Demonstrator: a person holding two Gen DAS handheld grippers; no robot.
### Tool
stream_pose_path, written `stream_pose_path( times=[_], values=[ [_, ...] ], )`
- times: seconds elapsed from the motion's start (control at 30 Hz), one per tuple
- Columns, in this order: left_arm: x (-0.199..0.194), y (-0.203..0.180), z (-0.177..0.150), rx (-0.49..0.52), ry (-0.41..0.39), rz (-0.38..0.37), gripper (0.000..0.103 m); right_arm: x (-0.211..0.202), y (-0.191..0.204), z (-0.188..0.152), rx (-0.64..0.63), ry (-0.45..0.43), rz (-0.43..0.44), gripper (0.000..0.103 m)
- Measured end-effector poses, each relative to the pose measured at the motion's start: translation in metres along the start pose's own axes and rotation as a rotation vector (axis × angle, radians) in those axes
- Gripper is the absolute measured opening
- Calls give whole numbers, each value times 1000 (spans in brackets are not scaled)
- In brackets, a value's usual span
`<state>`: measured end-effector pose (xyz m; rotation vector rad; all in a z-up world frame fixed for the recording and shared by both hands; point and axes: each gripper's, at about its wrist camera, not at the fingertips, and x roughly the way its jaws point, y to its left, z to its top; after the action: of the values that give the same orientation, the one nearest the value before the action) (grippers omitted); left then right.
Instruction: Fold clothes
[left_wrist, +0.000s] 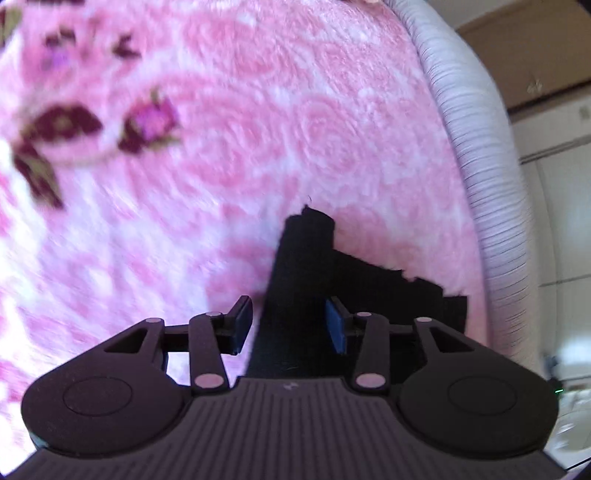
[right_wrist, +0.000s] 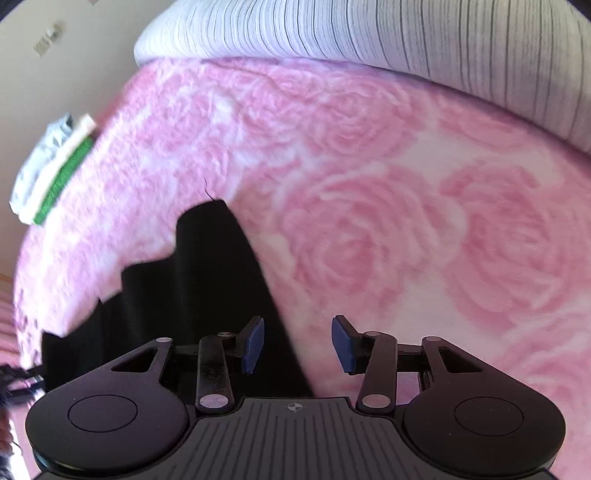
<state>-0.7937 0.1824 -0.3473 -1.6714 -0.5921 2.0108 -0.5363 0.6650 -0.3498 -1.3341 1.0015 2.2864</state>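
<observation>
The black garment is shown lying on a pink rose-patterned blanket over a bed, near a white ribbed pillow. In the left wrist view, a raised fold of the garment is seen between the parted blue pads of the left tool; the pads are not pressed on the cloth. In the right wrist view, the right tool is held open and empty, with the garment's edge lying just beside its left pad. A small stack of folded cloth is seen at the bed's far edge. Risks are judged as follows: the released fold could slump or spring open, and cloth could be snagged on an open pad as a tool is withdrawn.
</observation>
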Motion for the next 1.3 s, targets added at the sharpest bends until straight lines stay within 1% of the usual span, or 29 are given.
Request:
stream_pose_path(
  times=[0.1, 0.13, 0.2, 0.27, 0.3, 0.33, 0.37, 0.4, 0.43, 0.53, 0.6, 0.7, 0.8, 0.87, 0.93, 0.97, 1.0, 1.03, 1.07, 1.1, 1.13, 1.17, 1.2, 1.27, 1.3],
  values=[
    [-4, 5, -7, -35, -20, -20, 40, 13, -1, 4, 27, -1, 17, 46],
    [-4, 6, -9, -30, -22, -24, 44, 16, -1, 4, 31, -3, 22, 46],
    [2, 6, -11, 8, -17, -12, 44, 21, 2, 5, 26, -15, 38, 47],
    [8, 5, -13, 41, -30, -13, 38, 25, 6, 4, 10, -25, 45, 47],
    [8, 4, -13, 51, -40, -17, 32, 27, 8, 4, 1, -27, 54, 47],
    [8, 3, -12, 61, -48, -22, 13, 29, 12, 4, -13, -22, 65, 47],
    [9, 3, -11, 79, -42, -30, 8, 32, 17, 3, -32, -14, 74, 43],
    [9, 1, -11, 95, -43, -34, 8, 35, 22, 3, -51, -6, 83, 34],
    [8, -2, -11, 112, -45, -38, 7, 38, 27, 2, -79, -1, 73, 9],
    [3, -19, -9, 191, -61, -52, 6, 33, 33, -1, -125, -38, 38, 6],
    [-2, -34, -4, 222, -72, -85, 6, 22, 33, 0, -138, -80, 14, 6],
    [3, -67, 12, 302, -90, -135, 6, -4, 27, 12, -153, -153, -38, 5],
    [18, -113, 38, 374, -129, -216, 6, -32, 21, 29, -169, -225, -98, 5],
    [32, -156, 55, 455, -159, -282, 6, -51, 15, 41, -160, -286, -152, 5],
    [51, -207, 71, 543, -178, -326, 6, -71, 4, 55, -126, -360, -221, 5],
    [64, -231, 79, 559, -175, -318, 7, -80, -1, 62, -108, -396, -256, 5],
    [77, -254, 86, 573, -172, -308, 9, -89, -7, 69, -81, -433, -290, 6],
    [85, -268, 90, 580, -169, -290, 11, -94, -14, 75, -46, -453, -325, 8],
    [93, -282, 95, 587, -166, -272, 14, -97, -21, 81, -11, -448, -360, 26],
    [101, -295, 98, 592, -164, -256, 14, -102, -27, 81, 21, -443, -392, 37],
    [99, -295, 96, 579, -167, -261, 17, -107, -32, 77, 50, -446, -421, 56],
    [97, -294, 94, 567, -168, -264, 23, -113, -37, 73, 79, -448, -451, 60],
    [95, -283, 86, 562, -142, -253, 25, -118, -43, 65, 111, -446, -446, 60],
    [92, -261, 70, 552, -90, -230, 25, -129, -55, 35, 179, -417, -379, 60],
    [90, -243, 57, 551, -44, -216, 25, -134, -60, 15, 213, -394, -354, 60]
  ],
)
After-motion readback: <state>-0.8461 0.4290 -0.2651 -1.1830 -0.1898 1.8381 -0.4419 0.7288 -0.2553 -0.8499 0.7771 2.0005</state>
